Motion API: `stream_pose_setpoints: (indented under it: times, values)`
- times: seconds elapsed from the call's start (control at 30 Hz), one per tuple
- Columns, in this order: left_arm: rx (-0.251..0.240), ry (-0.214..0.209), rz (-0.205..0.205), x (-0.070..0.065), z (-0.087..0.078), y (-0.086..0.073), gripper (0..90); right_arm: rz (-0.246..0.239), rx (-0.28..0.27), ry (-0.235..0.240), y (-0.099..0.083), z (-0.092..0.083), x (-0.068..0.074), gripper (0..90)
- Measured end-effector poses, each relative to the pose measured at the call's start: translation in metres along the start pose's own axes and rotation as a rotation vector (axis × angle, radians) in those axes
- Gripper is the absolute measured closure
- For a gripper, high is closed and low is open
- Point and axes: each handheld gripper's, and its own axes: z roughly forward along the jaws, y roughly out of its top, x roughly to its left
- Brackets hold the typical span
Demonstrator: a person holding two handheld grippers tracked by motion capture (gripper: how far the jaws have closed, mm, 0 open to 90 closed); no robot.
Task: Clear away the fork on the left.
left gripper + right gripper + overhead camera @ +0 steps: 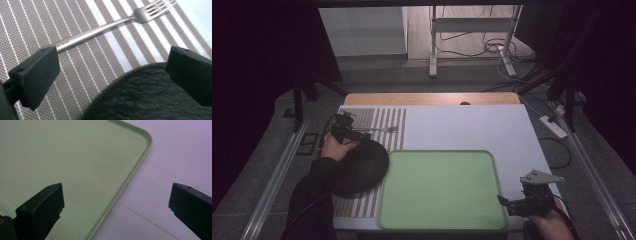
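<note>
A metal fork [105, 26] lies on the striped placemat [82, 65], its tines pointing right in the high view [384, 129]. A black round plate [362, 167] rests on the mat just in front of it, and its rim [150, 92] shows low in the left gripper view. My left gripper [362, 135] is open over the plate's far edge, one jaw close beside the fork's handle end. The green tray [442, 190] lies empty at the table's middle front. At the tray's near right corner [140, 150], my right gripper [508, 204] is open and holds nothing.
The white table top [472, 125] stretches behind and right of the tray, with a wooden strip [432, 98] along the far edge. Metal rails [277, 175] run along both sides. Cables and a power strip [554, 125] lie on the floor at right.
</note>
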Motion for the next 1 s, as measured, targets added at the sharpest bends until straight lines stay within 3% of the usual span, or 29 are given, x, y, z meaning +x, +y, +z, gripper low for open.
stream_pose_setpoints:
  times: [0.13,0.3,0.33,0.5,0.57,0.77,0.93,1.0]
  values:
    - [0.008,0.024,-0.023,0.006,0.001,0.005,13.5,0.001,-0.001,0.001,0.000,0.000,0.000,0.3]
    - [0.021,0.031,-0.051,0.017,0.000,0.012,48.2,0.002,-0.001,0.004,0.000,0.000,0.000,0.3]
    - [0.018,0.048,-0.058,0.019,0.001,0.014,51.9,0.003,-0.002,0.004,0.000,0.000,0.000,0.3]
    - [0.015,0.064,-0.043,0.025,0.006,0.021,86.4,0.003,-0.002,0.007,0.000,0.000,-0.001,0.3]
    - [0.026,0.057,-0.061,0.029,0.010,0.024,88.7,0.005,-0.004,0.009,0.000,0.000,-0.001,0.3]
    - [0.062,0.111,-0.075,0.040,0.021,0.028,88.7,0.007,-0.009,0.014,-0.001,-0.001,-0.001,0.3]
    - [0.071,0.107,-0.085,0.041,0.023,0.023,88.7,0.011,-0.013,0.017,-0.001,-0.001,-0.002,0.3]
    - [0.100,0.096,-0.070,0.038,0.020,0.022,88.8,0.009,-0.011,0.016,-0.001,-0.001,-0.002,0.3]
